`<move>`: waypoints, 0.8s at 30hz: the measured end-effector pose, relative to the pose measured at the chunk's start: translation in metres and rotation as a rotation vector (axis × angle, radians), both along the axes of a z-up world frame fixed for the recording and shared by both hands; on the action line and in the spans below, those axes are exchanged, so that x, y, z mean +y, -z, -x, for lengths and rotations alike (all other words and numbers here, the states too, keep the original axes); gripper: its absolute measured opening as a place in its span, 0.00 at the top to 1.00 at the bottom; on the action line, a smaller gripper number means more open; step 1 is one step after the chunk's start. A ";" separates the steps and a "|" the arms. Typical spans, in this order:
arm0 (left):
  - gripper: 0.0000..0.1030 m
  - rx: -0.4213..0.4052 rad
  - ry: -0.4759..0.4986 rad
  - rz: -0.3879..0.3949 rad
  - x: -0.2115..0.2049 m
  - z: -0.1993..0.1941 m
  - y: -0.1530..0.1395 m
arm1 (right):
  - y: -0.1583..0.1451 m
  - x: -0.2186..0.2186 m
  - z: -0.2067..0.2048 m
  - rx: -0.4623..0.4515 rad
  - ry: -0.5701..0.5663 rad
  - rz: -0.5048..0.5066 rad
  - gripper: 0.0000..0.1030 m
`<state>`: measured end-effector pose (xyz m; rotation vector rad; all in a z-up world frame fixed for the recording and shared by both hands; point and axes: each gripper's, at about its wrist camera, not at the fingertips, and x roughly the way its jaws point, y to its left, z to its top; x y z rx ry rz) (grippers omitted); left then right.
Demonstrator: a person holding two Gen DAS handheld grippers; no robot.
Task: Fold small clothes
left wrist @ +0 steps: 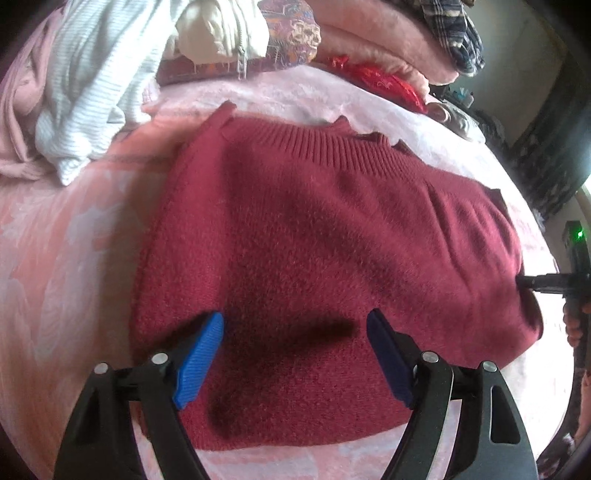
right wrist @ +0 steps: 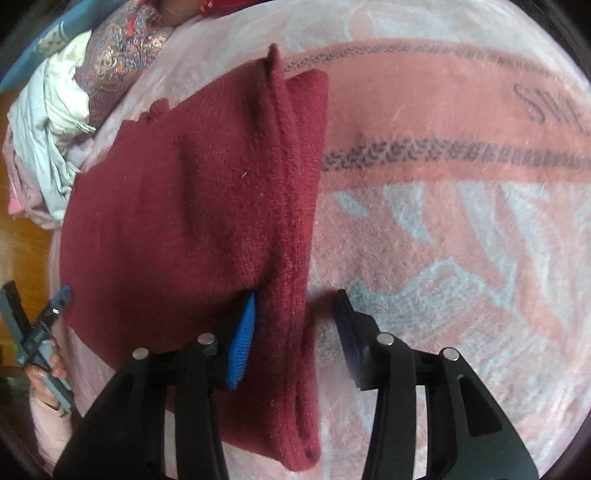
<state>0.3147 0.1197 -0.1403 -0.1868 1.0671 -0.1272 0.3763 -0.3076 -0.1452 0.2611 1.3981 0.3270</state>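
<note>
one pink patterned blanket covers the work surface; at its left far edge, a heap of pale striped and white garments, then a paisley cushion, a red cloth and a plaid item toward the right. wooden floor shows at the left of the right wrist view. one dark red knit sweater, fuzzy, ribbed at the neckband, lies flat on the blanket, sleeve folded along its right side. left gripper hovers over the sweater's near part, jaws spread wide, holding nothing. right gripper has jaws parted, astride the folded sleeve edge, not clamped.
</note>
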 end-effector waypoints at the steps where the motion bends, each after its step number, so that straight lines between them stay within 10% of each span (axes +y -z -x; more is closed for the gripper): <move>1: 0.23 -0.004 -0.001 0.001 0.000 0.001 0.000 | -0.003 -0.001 0.002 0.002 -0.003 -0.027 0.79; 8: 0.23 -0.013 0.000 0.049 0.010 0.011 -0.012 | -0.057 -0.006 0.018 -0.132 -0.040 -0.060 0.88; 15: 0.23 0.003 0.009 0.068 0.015 0.010 0.002 | -0.006 -0.020 0.015 -0.017 -0.006 -0.033 0.94; 24: 0.23 0.003 0.008 0.064 0.011 0.016 0.000 | -0.034 -0.015 0.022 -0.076 -0.061 -0.057 0.64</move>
